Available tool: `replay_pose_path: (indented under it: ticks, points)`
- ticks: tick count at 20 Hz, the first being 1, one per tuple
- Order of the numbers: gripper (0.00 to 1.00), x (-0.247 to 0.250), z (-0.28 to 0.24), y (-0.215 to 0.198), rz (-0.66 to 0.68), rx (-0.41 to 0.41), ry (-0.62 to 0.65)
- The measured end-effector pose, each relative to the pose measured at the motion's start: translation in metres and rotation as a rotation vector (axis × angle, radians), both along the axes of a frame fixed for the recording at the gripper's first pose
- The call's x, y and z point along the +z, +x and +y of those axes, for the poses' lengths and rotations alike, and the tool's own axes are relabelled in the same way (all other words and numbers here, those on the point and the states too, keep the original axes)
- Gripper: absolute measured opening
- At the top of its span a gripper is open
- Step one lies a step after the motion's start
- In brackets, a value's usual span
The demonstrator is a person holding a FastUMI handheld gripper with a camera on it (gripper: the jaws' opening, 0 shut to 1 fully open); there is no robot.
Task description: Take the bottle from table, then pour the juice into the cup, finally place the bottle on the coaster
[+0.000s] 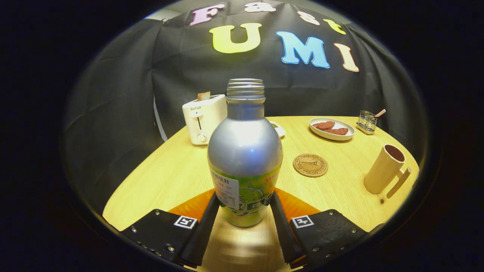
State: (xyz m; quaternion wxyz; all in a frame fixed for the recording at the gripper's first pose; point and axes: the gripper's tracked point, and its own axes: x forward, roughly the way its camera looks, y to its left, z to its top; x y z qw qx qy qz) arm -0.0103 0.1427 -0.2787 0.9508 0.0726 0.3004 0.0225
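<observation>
Black fingers (206, 223) of the gripper (245, 221) sit nearest the camera, each carrying a square marker tag on its mount. The jaws are clamped on the bottle (245, 158), one finger against each side of its lower, green-labelled section. The bottle stands upright between the fingers; whether its base touches the counter (170, 177) cannot be determined. Its upper body is silver, and its threaded neck carries no cap. Beyond the fingers, at 1 o'clock from the bottle, a round coaster (310, 165) lies flat on the counter, apart from everything around it. At 3 o'clock from the coaster, well apart from it, a beige cup (385, 170) with a handle stands upright, its inside dark. At 11 o'clock from the bottle, a white toaster (203, 119) stands near the far counter edge with a slice of bread (203, 95) projecting from its slot. At 1 o'clock, past the coaster, a white plate (332, 134) holds reddish-brown pieces. Just beside the plate, at its 3 o'clock, stands a small wire holder (366, 122). A second small dish (279, 130) is partly hidden behind the bottle.
</observation>
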Motion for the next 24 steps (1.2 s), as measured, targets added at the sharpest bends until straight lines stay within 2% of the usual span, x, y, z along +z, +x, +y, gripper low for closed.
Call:
replay_pose_path:
  ticks: [5,14,24]
  points:
    - [0.73,0.024,-0.025,0.005,0.009,-0.045,0.075]
    - [0.73,0.049,-0.092,0.009,-0.01,-0.231,0.198]
    - [0.73,0.055,-0.122,0.016,-0.039,-0.325,0.508]
